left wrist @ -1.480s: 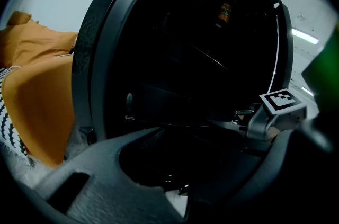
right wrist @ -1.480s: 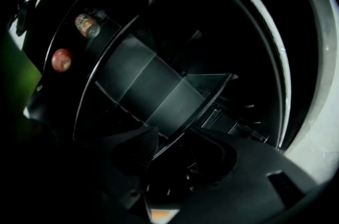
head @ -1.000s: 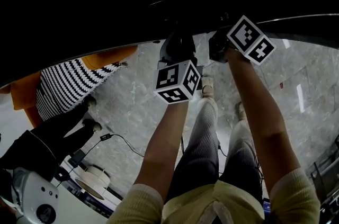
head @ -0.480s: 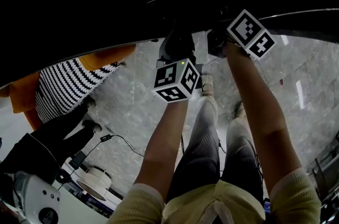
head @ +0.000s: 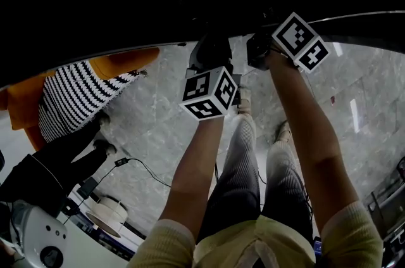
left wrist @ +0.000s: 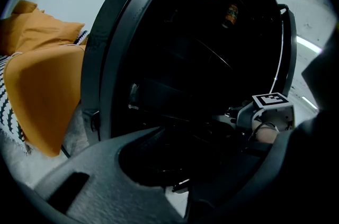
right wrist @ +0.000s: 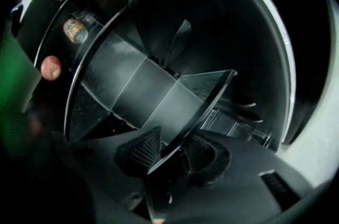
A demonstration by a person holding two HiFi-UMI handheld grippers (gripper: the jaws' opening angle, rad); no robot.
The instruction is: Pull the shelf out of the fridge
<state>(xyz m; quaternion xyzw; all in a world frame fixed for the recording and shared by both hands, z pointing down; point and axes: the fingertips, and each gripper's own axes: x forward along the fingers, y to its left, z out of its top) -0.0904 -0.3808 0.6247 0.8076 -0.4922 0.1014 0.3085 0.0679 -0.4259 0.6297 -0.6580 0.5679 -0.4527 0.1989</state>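
glass shelf (right wrist: 159, 96), clear, dark-edged: inside dark fridge (right wrist: 254, 32), not yet pulled. right gripper (right wrist: 172, 154): jaws apart, just closing astride its near edge. left gripper (left wrist: 180, 180): shut, hold indiscernible.

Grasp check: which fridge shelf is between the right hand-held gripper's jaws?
Nearest glass shelf; right hand-held gripper's jaws have just been closing around its edge. Other shelves sit deeper.

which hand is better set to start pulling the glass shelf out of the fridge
Right. The right tool has just been closing with the edge of the clear glass shelf between its pads, so it likely only needs to clamp and pull. The left tool is shut, no shelf visibly gripped.
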